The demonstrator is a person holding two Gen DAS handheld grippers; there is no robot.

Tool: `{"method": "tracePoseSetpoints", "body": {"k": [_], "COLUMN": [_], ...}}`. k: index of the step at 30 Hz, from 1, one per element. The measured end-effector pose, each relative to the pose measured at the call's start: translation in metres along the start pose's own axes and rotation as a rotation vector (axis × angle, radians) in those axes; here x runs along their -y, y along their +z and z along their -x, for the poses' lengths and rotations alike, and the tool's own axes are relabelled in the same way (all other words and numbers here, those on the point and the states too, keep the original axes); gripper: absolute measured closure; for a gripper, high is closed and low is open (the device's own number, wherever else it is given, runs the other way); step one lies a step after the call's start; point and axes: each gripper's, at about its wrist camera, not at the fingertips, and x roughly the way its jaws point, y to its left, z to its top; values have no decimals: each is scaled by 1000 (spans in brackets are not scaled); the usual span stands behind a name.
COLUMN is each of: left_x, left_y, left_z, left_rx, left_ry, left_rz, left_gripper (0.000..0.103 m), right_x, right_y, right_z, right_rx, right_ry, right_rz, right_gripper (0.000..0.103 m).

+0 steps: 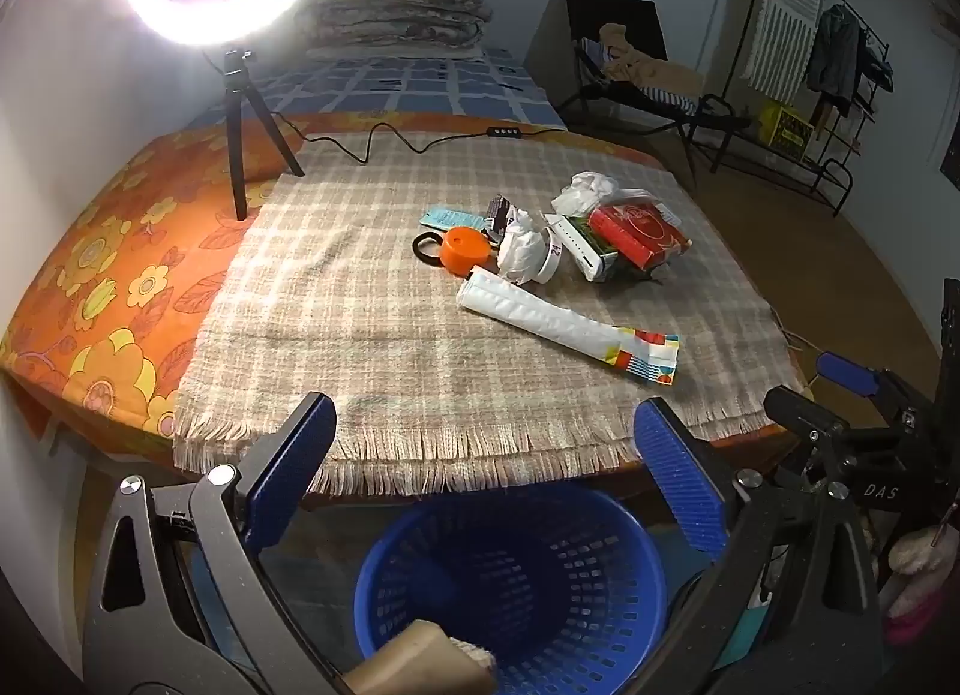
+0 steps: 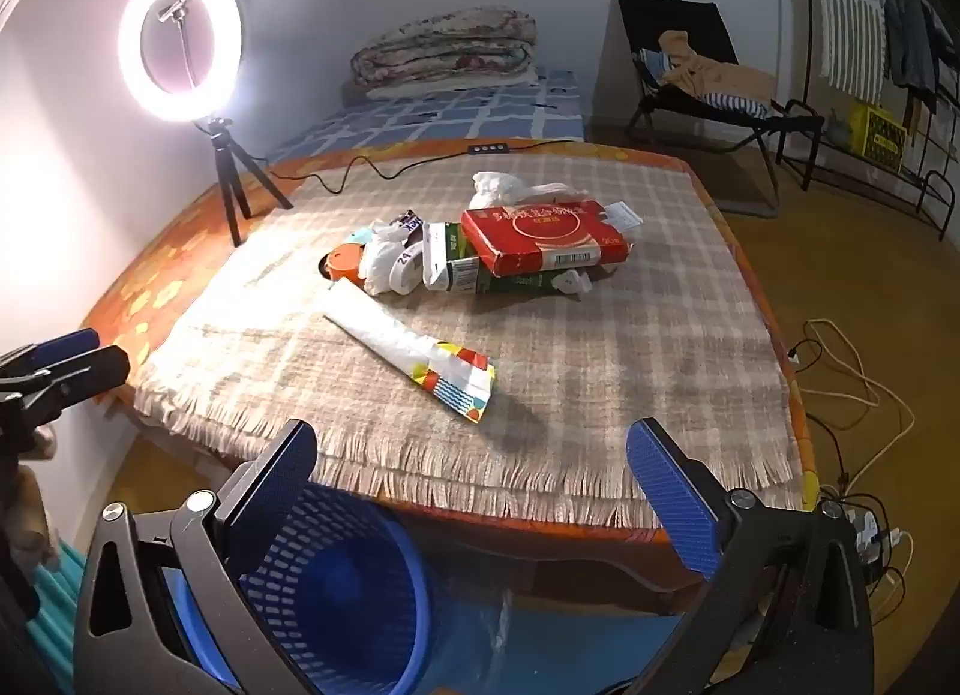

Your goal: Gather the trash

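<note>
You've got a beige-and-white checked cloth [image 2: 600,347] over an orange floral sheet [image 1: 102,287], with a blue perforated basket [image 1: 510,587] below. The box [image 2: 543,236] is red, the lid [image 1: 463,251] orange, the long wrapper [image 2: 414,350] white with a multicoloured geometric end. Gripper pads [image 1: 678,479] are blue.

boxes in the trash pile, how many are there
2. A red box lies on top at the right of the pile; a green-and-white carton lies under it, sticking out toward the left. The heap could hide more behind the crumpled paper.
</note>
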Motion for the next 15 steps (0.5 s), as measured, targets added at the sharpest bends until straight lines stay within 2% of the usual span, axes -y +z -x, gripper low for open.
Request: {"method": "tracePoseSetpoints", "body": {"k": [15], "left_x": [2], "left_y": [-1], "left_z": [2], "left_rx": [-5], "left_ry": [-10], "left_rz": [1], "left_gripper": [2], "right_x": [2], "right_y": [-1], "right_z": [-4], "right_rx": [-17], "right_ry": [28], "right_rz": [-33], "right_gripper": [1]}}
